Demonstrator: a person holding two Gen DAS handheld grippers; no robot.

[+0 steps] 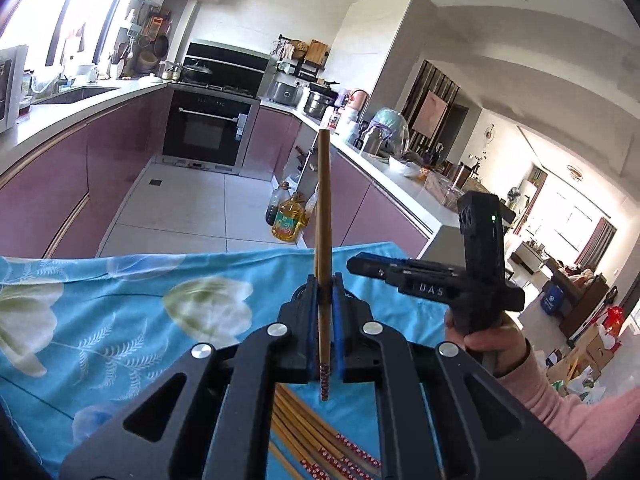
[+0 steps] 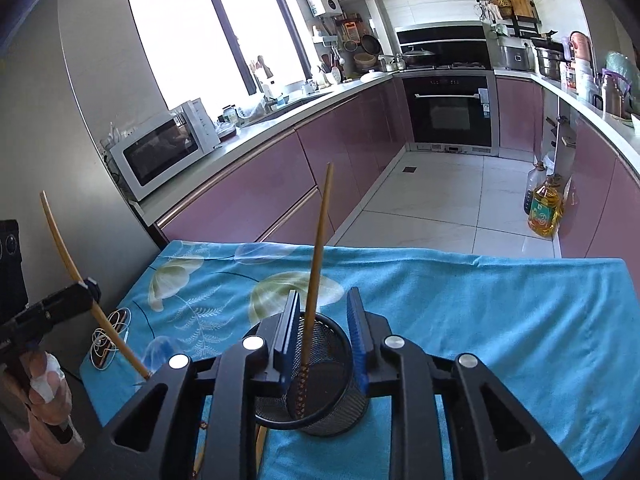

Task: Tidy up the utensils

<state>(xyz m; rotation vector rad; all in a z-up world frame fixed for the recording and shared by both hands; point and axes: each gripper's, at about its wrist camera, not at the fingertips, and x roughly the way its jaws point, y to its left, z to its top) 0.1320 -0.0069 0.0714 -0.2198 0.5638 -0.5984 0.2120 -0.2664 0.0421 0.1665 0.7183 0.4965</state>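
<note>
Left wrist view: we see the left gripper [image 1: 324, 300] clamped narrowly on a single bamboo chopstick [image 1: 323, 216], which stands nearly upright, plain end toward 12 o'clock and patterned end hanging below the fingers. At 6 o'clock the remaining loose chopsticks [image 1: 316, 436] lie in a bundle on the blue floral cloth [image 1: 120, 312]. At 3 o'clock the right gripper [image 1: 362, 265] appears side-on, held by the right hand [image 1: 486, 338].

Right wrist view: we see the right gripper's blue pads [image 2: 358, 336] set against the sides of the black mesh holder [image 2: 320, 392], steadying it on the cloth. One chopstick [image 2: 316, 264] already leans inside the holder, tip toward 12 o'clock. At 9 o'clock the left gripper carries its chopstick tilted, well apart from the holder.

We judge the step in hand to be transfer of one chopstick to the holder. The next move calls for bringing the held chopstick over the holder's rim, patterned end down, then opening the left fingers.
</note>
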